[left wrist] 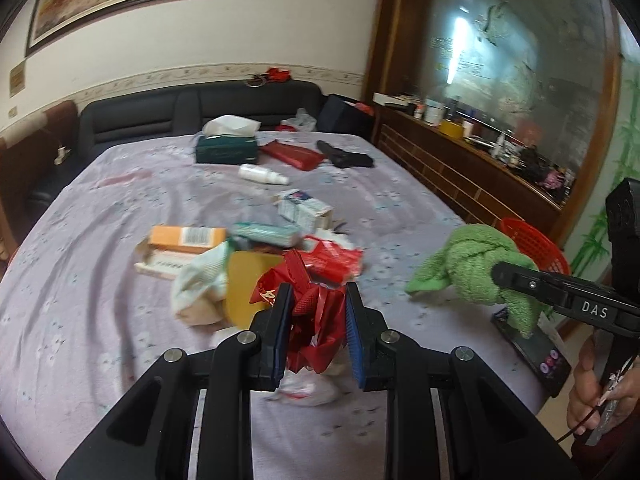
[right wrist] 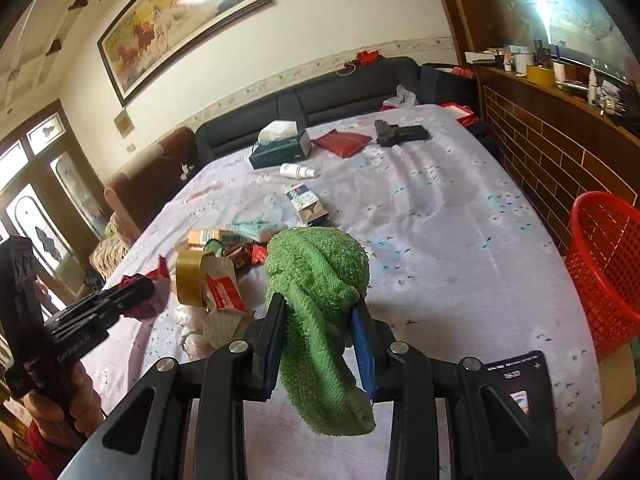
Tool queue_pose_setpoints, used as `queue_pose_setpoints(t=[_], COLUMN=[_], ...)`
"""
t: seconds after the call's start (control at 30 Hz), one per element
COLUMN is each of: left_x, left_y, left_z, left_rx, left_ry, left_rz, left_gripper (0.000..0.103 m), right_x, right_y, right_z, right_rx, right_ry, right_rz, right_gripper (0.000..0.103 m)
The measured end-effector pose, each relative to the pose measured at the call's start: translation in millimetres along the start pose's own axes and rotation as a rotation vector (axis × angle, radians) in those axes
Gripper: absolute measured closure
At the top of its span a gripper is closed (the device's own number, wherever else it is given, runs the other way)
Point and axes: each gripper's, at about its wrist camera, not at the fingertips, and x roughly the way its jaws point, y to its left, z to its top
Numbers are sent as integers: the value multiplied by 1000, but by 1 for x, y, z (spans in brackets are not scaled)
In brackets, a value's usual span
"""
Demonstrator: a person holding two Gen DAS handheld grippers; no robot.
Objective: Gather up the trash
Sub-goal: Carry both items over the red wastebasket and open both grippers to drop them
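Note:
My left gripper (left wrist: 318,300) is shut on a crumpled red wrapper (left wrist: 316,320), held just above the bed near the front of a pile of trash (left wrist: 248,248) of boxes, wrappers and a tape roll. My right gripper (right wrist: 320,312) is shut on a green towel (right wrist: 320,280), lifted above the bed; it also shows in the left wrist view (left wrist: 468,272). The left gripper shows in the right wrist view (right wrist: 132,292) with the red wrapper (right wrist: 140,304). A red mesh basket (right wrist: 604,264) stands off the bed's right side, its rim showing behind the towel (left wrist: 536,244).
Farther up the lilac bedsheet (right wrist: 440,220) lie a small carton (left wrist: 304,208), a white bottle (left wrist: 262,174), a green tissue box (left wrist: 226,148), a red pouch (left wrist: 296,154) and a black object (left wrist: 346,156). A phone (left wrist: 532,350) lies at the bed's near right edge. A wooden cabinet (right wrist: 560,148) runs along the right.

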Motion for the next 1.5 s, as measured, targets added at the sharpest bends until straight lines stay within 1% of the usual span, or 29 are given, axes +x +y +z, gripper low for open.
queue_pose_setpoints(t=[0.13, 0.3, 0.33, 0.53, 0.67, 0.77, 0.87, 1.07, 1.1, 1.2, 1.27, 1.3, 1.33, 1.37, 1.47, 1.5], left_x=[4, 14, 17, 32, 49, 61, 78, 124, 131, 155, 170, 176, 181, 184, 185, 187], left_y=[-31, -68, -79, -137, -178, -212, -244, -305, -315, -343, -352, -354, -354, -352, -345, -344], left_z=[8, 22, 26, 45, 58, 65, 72, 85, 86, 87, 86, 86, 85, 86, 86, 87], left_rx=[46, 89, 101, 156, 165, 177, 180, 174, 178, 191, 199, 199, 198, 187, 177, 174], left_ry=[-3, 7, 12, 34, 62, 84, 120, 191, 198, 220, 232, 233, 241, 242, 243, 245], left_rz=[-58, -132, -156, -265, -345, -397, -454, -550, -557, -552, -540, -528, -522, -521, -513, -514], left_gripper=[79, 79, 79, 79, 79, 79, 79, 79, 79, 78, 77, 68, 55, 54, 53, 49], right_x=[-19, -48, -56, -104, -138, -156, -168, -180, -180, -180, -181, -179, -177, -174, -158, -152], right_y=[-10, -32, -39, -85, -120, -146, -175, -230, -238, -260, -272, -276, -282, -287, -299, -303], right_z=[0, 4, 5, 9, 11, 13, 16, 22, 23, 26, 27, 29, 31, 32, 36, 37], right_rx=[26, 74, 87, 171, 229, 274, 316, 389, 404, 441, 452, 453, 459, 465, 461, 464], right_ry=[-31, -88, -105, -200, -267, -302, -321, -337, -337, -332, -332, -327, -324, -318, -284, -270], right_rz=[-3, -19, -28, -108, -174, -221, -275, -326, -336, -330, -333, -336, -336, -335, -328, -322], right_gripper=[69, 69, 69, 69, 69, 69, 69, 69, 69, 69, 69, 69, 69, 68, 65, 62])
